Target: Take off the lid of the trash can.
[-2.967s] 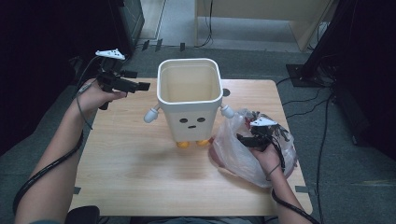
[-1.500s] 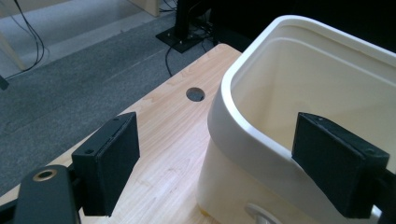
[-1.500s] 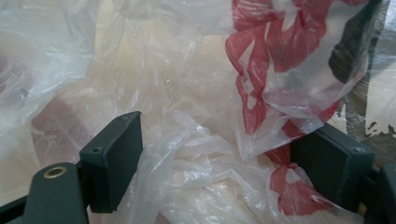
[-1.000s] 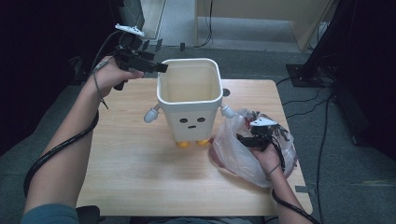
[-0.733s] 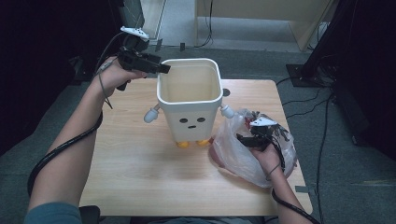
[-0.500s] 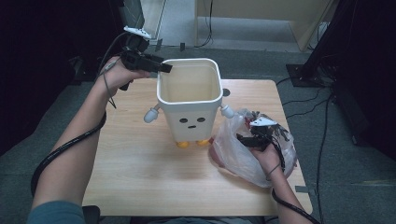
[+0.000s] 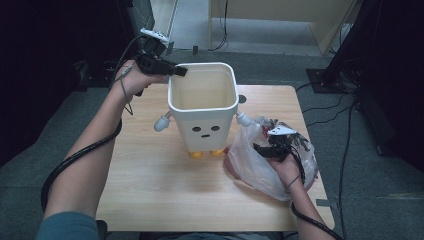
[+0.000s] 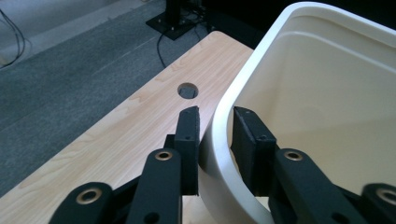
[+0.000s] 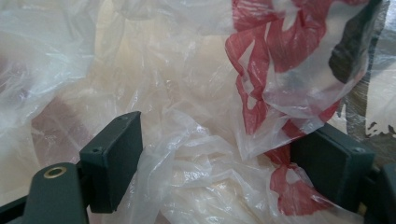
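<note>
A cream square bin (image 7: 202, 100) with a face, small arms and orange feet stands upright at the back middle of the wooden table (image 7: 150, 175). My left gripper (image 7: 182, 71) comes in from the far left, and its jaws have just been closing across the bin's rim (image 8: 219, 121) at the near-left corner. One pad (image 8: 187, 135) sits on the outer wall, the other on the inner wall. To the bin's right lies a crumpled clear plastic bag (image 7: 250, 165) with red print (image 9: 252, 70). My right gripper (image 7: 260, 148) rests in it, jaws wide, loose film (image 9: 187, 70) between them.
A round cable hole (image 8: 187, 89) pierces the table just behind the bin. Black stands and cables (image 7: 345, 125) crowd the grey floor at the right. The table's front half is bare wood.
The left hand rose from the table's left edge to the bin's back-left corner, and its jaws closed onto the rim. The right hand and bag kept still.
</note>
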`<state>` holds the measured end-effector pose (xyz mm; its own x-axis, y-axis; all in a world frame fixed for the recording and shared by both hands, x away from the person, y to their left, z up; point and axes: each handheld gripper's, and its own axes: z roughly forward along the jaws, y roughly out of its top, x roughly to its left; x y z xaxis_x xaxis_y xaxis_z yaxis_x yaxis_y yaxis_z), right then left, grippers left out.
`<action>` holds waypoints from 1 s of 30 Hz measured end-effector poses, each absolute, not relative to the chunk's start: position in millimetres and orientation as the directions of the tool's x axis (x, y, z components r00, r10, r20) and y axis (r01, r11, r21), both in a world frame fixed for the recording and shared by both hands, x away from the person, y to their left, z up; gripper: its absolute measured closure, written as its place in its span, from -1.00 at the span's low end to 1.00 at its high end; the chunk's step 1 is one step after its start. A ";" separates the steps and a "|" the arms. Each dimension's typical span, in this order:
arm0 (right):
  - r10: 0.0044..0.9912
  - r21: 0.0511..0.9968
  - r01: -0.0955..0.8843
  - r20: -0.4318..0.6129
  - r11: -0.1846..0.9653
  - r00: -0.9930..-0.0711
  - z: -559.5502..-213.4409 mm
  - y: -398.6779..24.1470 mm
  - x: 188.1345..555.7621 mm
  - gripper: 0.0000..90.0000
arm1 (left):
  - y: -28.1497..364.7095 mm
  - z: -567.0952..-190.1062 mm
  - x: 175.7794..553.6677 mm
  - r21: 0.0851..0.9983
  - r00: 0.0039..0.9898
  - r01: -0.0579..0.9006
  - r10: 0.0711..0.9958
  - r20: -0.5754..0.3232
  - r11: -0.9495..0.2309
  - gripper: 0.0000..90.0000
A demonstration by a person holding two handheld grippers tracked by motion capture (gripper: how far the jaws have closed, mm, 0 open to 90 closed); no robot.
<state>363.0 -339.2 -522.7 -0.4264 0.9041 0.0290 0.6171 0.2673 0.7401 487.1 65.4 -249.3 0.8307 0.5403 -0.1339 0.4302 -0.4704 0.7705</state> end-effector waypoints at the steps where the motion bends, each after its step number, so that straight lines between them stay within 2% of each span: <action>1: 0.904 0.740 0.617 0.029 0.268 -0.427 -522.7 -339.3 363.1 -0.57 | 65.3 -248.8 487.4 0.768 0.828 0.435 0.543 -0.137 -0.470 0.63; 9: 0.904 0.741 0.616 0.029 0.268 -0.428 -522.7 -339.3 363.3 -0.57 | 66.1 -245.8 490.0 0.755 0.817 0.467 0.550 -0.171 -0.460 0.69; 13: 0.903 0.741 0.615 0.028 0.269 -0.428 -522.7 -339.3 363.4 -0.57 | 69.7 -239.3 490.1 0.777 0.813 0.474 0.544 -0.206 -0.414 0.68; 30: 0.903 0.741 0.615 0.027 0.270 -0.429 -522.7 -339.3 363.5 -0.57 | 74.2 -208.0 484.0 0.782 0.816 0.462 0.546 -0.190 -0.419 0.69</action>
